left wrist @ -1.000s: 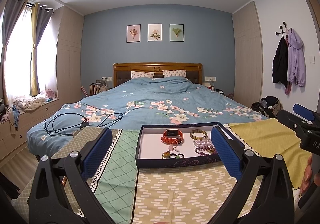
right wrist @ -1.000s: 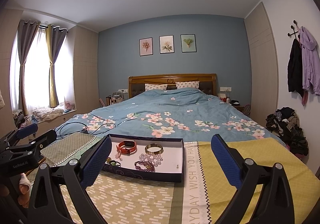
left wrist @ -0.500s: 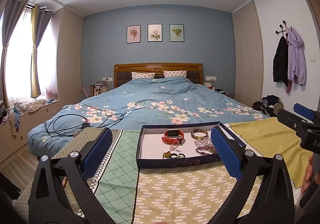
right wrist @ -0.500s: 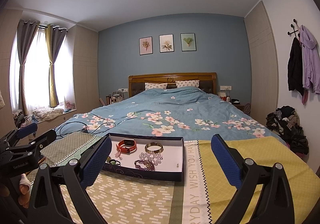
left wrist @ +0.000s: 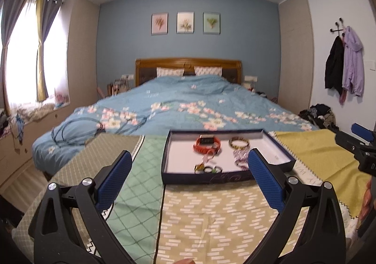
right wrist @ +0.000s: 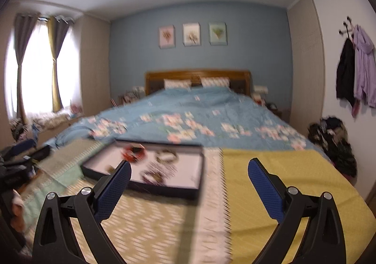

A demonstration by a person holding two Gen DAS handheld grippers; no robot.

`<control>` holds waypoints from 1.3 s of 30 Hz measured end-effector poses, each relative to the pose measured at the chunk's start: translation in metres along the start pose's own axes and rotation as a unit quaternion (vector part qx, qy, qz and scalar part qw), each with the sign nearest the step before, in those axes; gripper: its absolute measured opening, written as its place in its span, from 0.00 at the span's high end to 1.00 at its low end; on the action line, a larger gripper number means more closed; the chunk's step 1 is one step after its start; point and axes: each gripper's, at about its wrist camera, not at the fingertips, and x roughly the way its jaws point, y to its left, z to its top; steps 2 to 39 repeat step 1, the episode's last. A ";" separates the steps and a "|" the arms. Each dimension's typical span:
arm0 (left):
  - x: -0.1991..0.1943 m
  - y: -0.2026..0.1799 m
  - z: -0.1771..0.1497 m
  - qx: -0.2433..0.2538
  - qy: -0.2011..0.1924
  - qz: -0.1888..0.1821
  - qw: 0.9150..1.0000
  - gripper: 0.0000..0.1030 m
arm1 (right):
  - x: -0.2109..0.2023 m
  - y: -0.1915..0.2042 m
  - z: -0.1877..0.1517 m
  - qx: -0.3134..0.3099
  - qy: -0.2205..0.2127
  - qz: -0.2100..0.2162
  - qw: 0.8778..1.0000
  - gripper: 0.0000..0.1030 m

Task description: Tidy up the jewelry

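Both tongs – left [left wrist: 189, 174] and right [right wrist: 189, 181] – are spread wide, holding nothing. The box [left wrist: 277, 144] sits on the patchwork cloth [left wrist: 211, 214] over the bed's foot, with a red watch [left wrist: 206, 144], bangle [left wrist: 239, 143], beads and small rings loose inside. Go slow – pinch one piece at a time so chains don't tangle.

A shallow dark-blue cardboard tray [left wrist: 206, 178] with a white floor holds an orange watch [left wrist: 206, 144], a gold bangle [left wrist: 239, 142] right of it, small rings [left wrist: 210, 169] nearer its front wall.

The left gripper [left wrist: 188, 178] gapes before the tray.
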 end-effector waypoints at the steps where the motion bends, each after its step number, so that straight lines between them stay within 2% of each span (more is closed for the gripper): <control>1: 0.004 0.004 -0.003 0.003 0.014 0.009 1.000 0.06 | 0.009 -0.011 -0.003 0.004 0.020 -0.007 1.000 0.07; 39: 0.004 0.004 -0.003 0.003 0.014 0.009 1.000 0.06 | 0.009 -0.011 -0.003 0.004 0.020 -0.007 1.000 0.07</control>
